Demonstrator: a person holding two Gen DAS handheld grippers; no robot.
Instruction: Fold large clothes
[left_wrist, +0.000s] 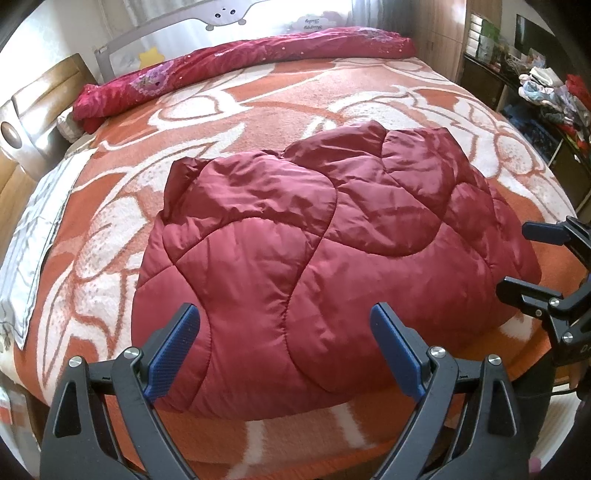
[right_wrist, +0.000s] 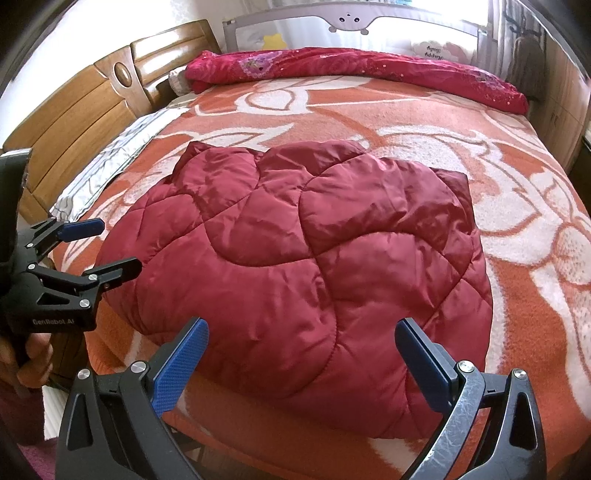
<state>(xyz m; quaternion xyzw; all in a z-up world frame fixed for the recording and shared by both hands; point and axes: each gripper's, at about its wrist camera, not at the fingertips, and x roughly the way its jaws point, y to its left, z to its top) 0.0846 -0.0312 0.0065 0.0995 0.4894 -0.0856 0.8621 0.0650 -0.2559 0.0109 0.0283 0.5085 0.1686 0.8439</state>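
Item: dark red quilted padded garment (left_wrist: 314, 243), folded into a compact, puffy bundle with curved stitch lines across its top; lies on the bed near the near edge, roughly midway along it, one lower corner reaching close to that edge; sheen and creases visible over the fabric. Bed: covered by an orange and white patterned blanket (left_wrist: 258, 103) spread over the whole top. Far edge of the bed: a crimson bedcover (left_wrist: 236, 62) with sequins, rolled into a long ridge running along that edge; behind it a grey bed rail (right_wrist: 351, 18) with a cartoon face. Head end: wooden headboard (right_wrist: 85, 96), with a pale grey pillow (left_wrist: 33, 243) lying flat just beside it. Left tool (left_wrist: 284, 347): held above the near edge, blue-padded fingers spread wide with nothing between them, apart from the garment. Right tool (right_wrist: 301, 354): likewise above the near edge, fingers spread wide and empty, clear of the fabric; in the left wrist view it appears at the right side, open. A hand (right_wrist: 26, 354) grips the handle of the left tool in the right wrist view. Beyond the foot end: dark shelving (left_wrist: 532, 103) carrying heaped coloured clothes, details too small to tell.
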